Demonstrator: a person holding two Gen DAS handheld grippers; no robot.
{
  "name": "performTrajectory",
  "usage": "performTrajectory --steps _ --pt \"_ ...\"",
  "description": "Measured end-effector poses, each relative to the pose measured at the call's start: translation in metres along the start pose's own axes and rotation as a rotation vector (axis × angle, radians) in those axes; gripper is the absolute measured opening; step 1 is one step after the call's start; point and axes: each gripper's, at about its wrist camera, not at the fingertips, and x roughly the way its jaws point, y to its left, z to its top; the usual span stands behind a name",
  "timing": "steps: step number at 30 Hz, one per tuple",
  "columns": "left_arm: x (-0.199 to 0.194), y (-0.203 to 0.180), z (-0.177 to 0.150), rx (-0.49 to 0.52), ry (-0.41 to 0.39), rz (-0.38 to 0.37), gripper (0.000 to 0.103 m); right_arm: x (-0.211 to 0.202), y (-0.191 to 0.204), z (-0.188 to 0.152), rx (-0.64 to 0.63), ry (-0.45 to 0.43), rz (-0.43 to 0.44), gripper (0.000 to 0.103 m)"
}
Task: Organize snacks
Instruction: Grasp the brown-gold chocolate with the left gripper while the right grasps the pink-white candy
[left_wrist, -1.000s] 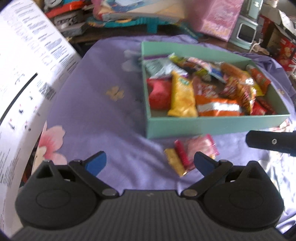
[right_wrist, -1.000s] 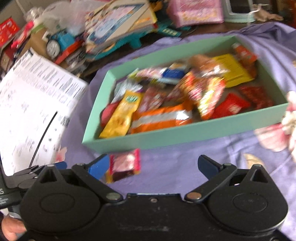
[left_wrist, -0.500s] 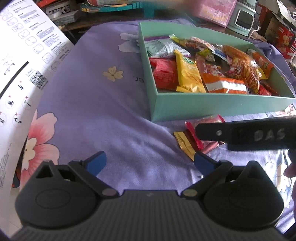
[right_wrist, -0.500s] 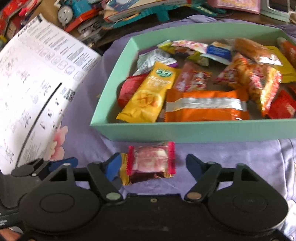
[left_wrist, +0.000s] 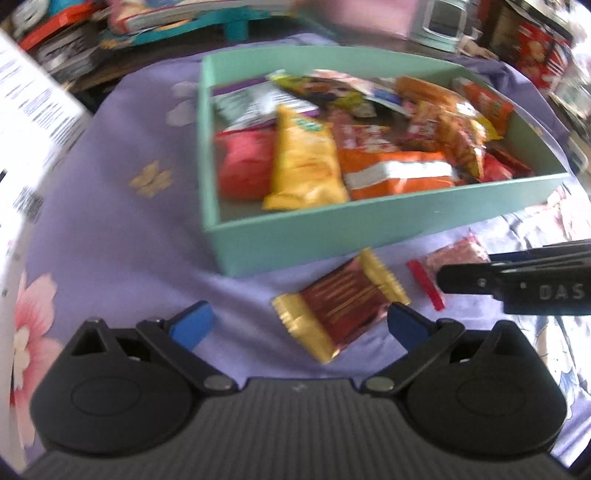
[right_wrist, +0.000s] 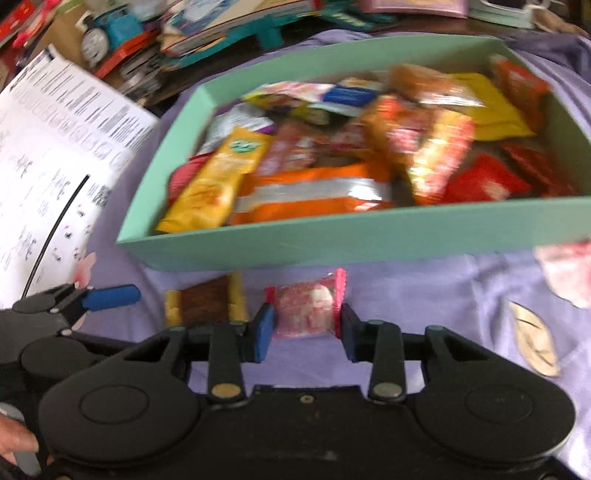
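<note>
A mint-green box (left_wrist: 332, 229) (right_wrist: 332, 240) full of snack packets sits on the purple floral cloth. In front of it lie a brown-and-gold wafer packet (left_wrist: 341, 304) (right_wrist: 205, 304) and a pink candy packet with red ends (right_wrist: 306, 308) (left_wrist: 454, 256). My right gripper (right_wrist: 306, 326) is shut on the pink candy packet, its blue pads pressing both ends. My left gripper (left_wrist: 295, 323) is open, its fingers either side of the wafer packet's near end, right pad close to it.
A large white printed sheet (right_wrist: 48, 177) (left_wrist: 26, 129) stands at the left. Books, toys and boxes (right_wrist: 184, 33) crowd the far side beyond the cloth. A loose pink wrapper (right_wrist: 565, 273) lies at the right near the box.
My right gripper has closed on the pink candy packet and pulled it off the wafer packet to the right. My left gripper has moved closer to the wafer packet, still open.
</note>
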Motion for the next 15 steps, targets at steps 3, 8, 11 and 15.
performTrajectory --steps 3,8,11,15 --pt "0.009 -0.012 0.005 0.046 0.008 -0.020 0.103 -0.007 -0.018 -0.004 0.029 -0.008 -0.025 0.035" --pt "0.008 -0.031 0.001 0.122 -0.021 -0.026 0.074 -0.013 -0.036 -0.011 0.058 -0.023 -0.014 0.034" --pt "0.003 -0.039 -0.002 0.142 -0.012 -0.048 0.065 -0.012 -0.035 -0.012 0.053 -0.033 -0.013 0.034" --pt "-0.002 -0.046 -0.005 0.113 -0.008 -0.047 0.051 -0.016 -0.038 -0.015 0.059 -0.042 -0.007 0.035"
